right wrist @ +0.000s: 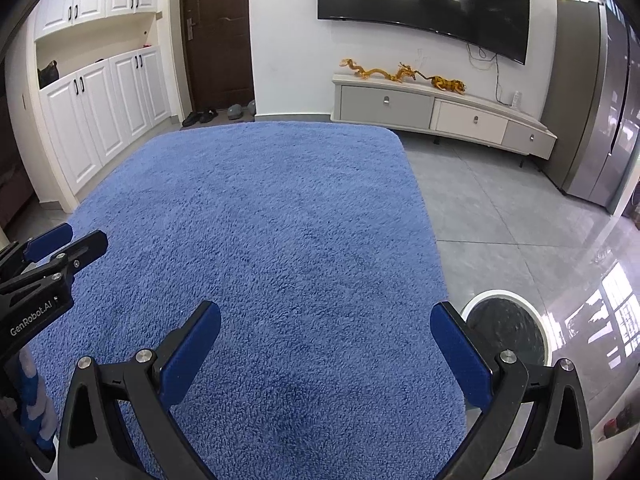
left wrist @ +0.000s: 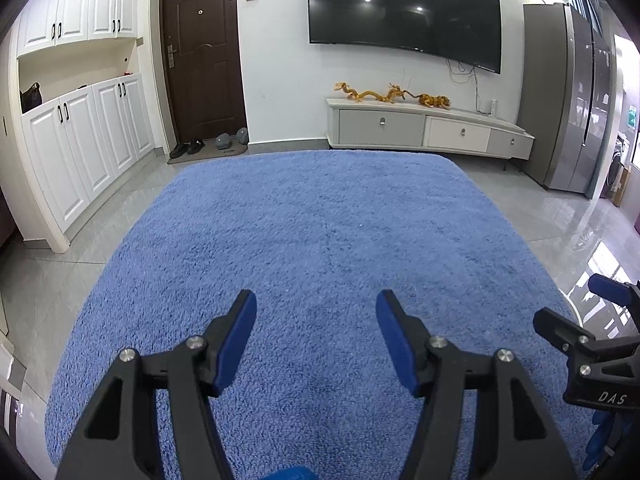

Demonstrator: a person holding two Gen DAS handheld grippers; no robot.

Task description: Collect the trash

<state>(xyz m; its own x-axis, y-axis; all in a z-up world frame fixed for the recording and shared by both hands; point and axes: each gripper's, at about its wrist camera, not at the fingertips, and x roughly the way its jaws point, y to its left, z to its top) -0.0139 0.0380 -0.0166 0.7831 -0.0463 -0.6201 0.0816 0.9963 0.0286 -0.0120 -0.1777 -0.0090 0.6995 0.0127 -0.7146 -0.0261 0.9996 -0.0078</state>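
Both grippers w/ jaws spread, holding nothing: left gripper (left wrist: 316,304) and right gripper (right wrist: 326,318) over blue rug (right wrist: 256,216); bin (right wrist: 506,336) on floor beside rug's right edge; no trash discernible.

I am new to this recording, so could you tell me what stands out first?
A fluffy blue rug fills the floor ahead, under both open grippers. A large black curved television hangs on the far wall. A round white-rimmed bin with a black liner stands off the rug's right edge.
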